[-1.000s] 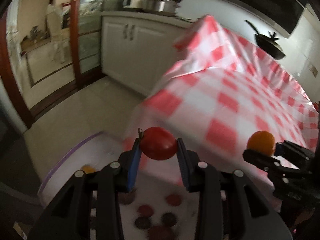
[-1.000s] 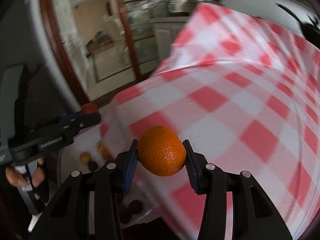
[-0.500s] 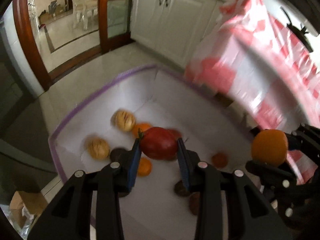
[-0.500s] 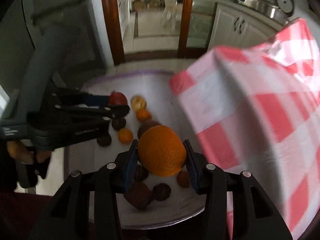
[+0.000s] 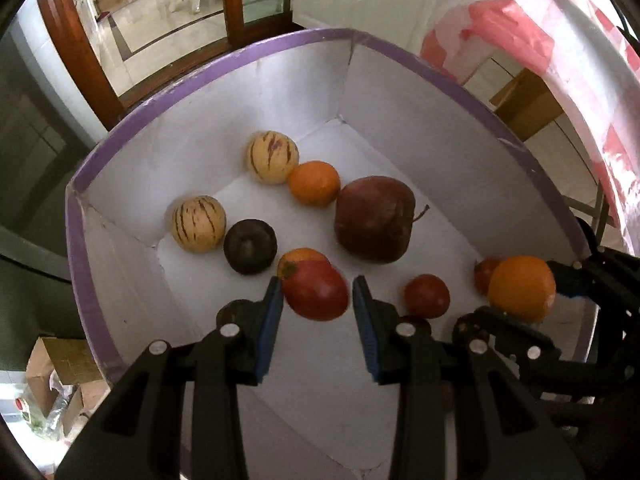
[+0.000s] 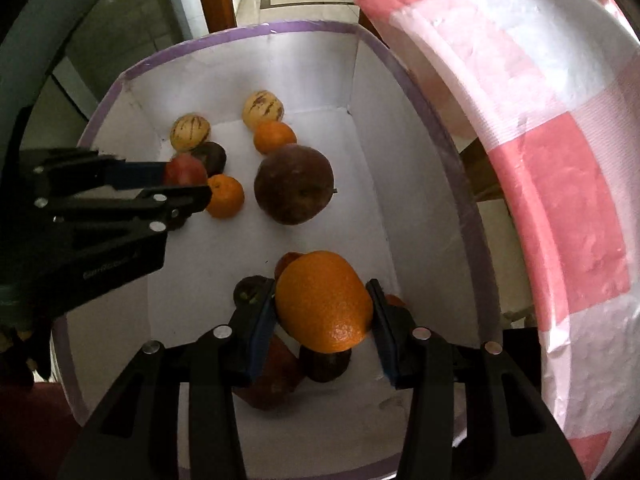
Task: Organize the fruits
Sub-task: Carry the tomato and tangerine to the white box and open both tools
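Observation:
A white box with a purple rim point(image 5: 280, 46) point(image 6: 256, 32) holds several fruits: two striped yellow melons point(image 5: 272, 156), small oranges point(image 5: 314, 183), a big dark red apple point(image 5: 374, 218) point(image 6: 294, 184) and dark plums point(image 5: 250, 246). My left gripper point(image 5: 318, 300) is over the box with its jaws slightly apart around a red fruit point(image 5: 316, 290) point(image 6: 185, 170); a gap shows on the right side. My right gripper point(image 6: 322, 308) is shut on a large orange point(image 6: 324, 300) point(image 5: 522, 288) above the box's near right part.
A table with a red and white checked cloth point(image 6: 560, 160) point(image 5: 560, 40) stands right beside the box on the right. Wooden door frames point(image 5: 80, 48) and a tiled floor lie beyond. Cardboard boxes point(image 5: 56, 368) sit at lower left.
Both grippers have swung from above the checked table to down over the box and lower into it. The left jaws have loosened around the red fruit.

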